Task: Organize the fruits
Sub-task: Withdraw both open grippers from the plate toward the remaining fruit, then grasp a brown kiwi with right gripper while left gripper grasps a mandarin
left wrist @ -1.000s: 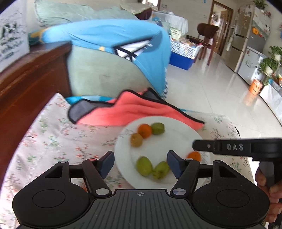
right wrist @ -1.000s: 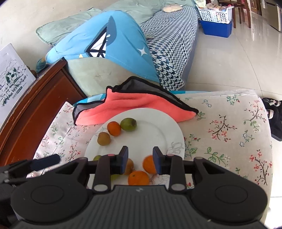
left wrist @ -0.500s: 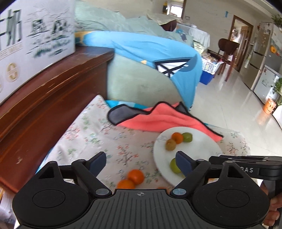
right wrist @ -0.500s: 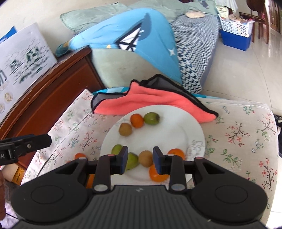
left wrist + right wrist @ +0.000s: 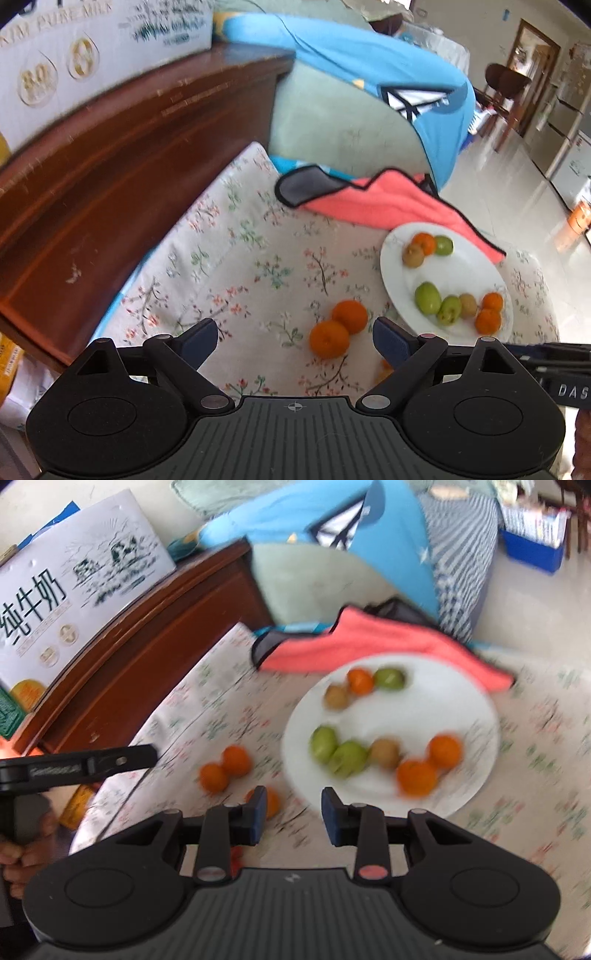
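Note:
A white plate [image 5: 480, 266] on the floral cloth holds green fruits [image 5: 427, 297], brown kiwis [image 5: 413, 255] and oranges [image 5: 488, 320] in two groups. Two loose oranges [image 5: 328, 339] lie touching on the cloth left of the plate, just ahead of my left gripper [image 5: 294, 336]. Its jaws are opening, with nothing between them. A third orange [image 5: 271, 801] sits half hidden behind a finger of my right gripper [image 5: 293, 806], whose pads stand a narrow gap apart and hold nothing. The right wrist view shows the plate [image 5: 443, 709] to the upper right.
A coral towel [image 5: 369, 203] lies behind the plate. A dark wooden cabinet [image 5: 110, 177] with a milk carton box [image 5: 74, 583] borders the cloth on the left. A blue cushion [image 5: 369, 62] and sofa stand behind, tiled floor to the right.
Both views have swung left, so the plate now sits to the right. The left jaws have spread wider. The loose oranges on the cloth have come into view.

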Demonstrator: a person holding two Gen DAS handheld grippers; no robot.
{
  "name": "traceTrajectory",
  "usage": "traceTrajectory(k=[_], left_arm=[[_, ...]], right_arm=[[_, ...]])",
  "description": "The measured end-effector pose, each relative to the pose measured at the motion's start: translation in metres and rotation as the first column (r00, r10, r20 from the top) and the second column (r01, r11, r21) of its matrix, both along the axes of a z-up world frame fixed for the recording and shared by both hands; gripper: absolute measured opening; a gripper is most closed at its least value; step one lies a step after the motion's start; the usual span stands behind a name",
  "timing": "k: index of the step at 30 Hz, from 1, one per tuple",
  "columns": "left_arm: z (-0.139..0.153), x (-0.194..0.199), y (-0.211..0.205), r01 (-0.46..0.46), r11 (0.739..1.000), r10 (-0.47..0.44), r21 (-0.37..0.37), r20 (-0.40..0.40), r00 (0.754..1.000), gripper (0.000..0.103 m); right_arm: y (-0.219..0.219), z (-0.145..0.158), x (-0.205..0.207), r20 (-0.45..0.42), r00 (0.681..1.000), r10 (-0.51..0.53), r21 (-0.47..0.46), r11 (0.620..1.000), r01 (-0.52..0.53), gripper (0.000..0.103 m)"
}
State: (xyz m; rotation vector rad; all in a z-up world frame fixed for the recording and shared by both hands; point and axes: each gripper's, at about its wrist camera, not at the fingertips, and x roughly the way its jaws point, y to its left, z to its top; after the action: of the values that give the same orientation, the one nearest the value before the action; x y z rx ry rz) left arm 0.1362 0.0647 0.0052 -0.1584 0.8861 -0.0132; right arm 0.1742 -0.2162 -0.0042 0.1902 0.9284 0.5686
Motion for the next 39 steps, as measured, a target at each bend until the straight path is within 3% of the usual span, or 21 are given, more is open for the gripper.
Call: traceTrajectory(k=[4, 12, 32, 39], left_arm=[[-0.009, 0.003, -0.006, 0.054, 0.997, -0.053, 0.051, -0.010, 0.999, 0.092], [-0.025, 0.012, -0.010, 0.102, 0.991, -0.101, 0.092, -0.012, 0.995, 0.092], [-0.044, 0.023, -0.013, 0.215, 0.971, -0.214, 0.104, -0.018, 0.977, 0.091], [-0.048, 0.025, -0.022, 0.241, 0.965, -0.241, 0.104, -0.017, 0.970, 0.086]], right_arm=[[0.015, -0.012, -0.007, -0.061, 0.998, 0.018, 0.021, 1.000, -0.017, 0.034], [0.037, -0.030, -0.012, -0.081, 0.996, 0.043, -0.005, 0.999, -0.043, 0.034], [0.066, -0.045, -0.005, -0.030, 0.997, 0.069, -0.054, 0.996, -0.071, 0.035], [0.065, -0.043, -0.010, -0.004, 0.996, 0.093, -0.088, 0.992, -0.093, 0.029]])
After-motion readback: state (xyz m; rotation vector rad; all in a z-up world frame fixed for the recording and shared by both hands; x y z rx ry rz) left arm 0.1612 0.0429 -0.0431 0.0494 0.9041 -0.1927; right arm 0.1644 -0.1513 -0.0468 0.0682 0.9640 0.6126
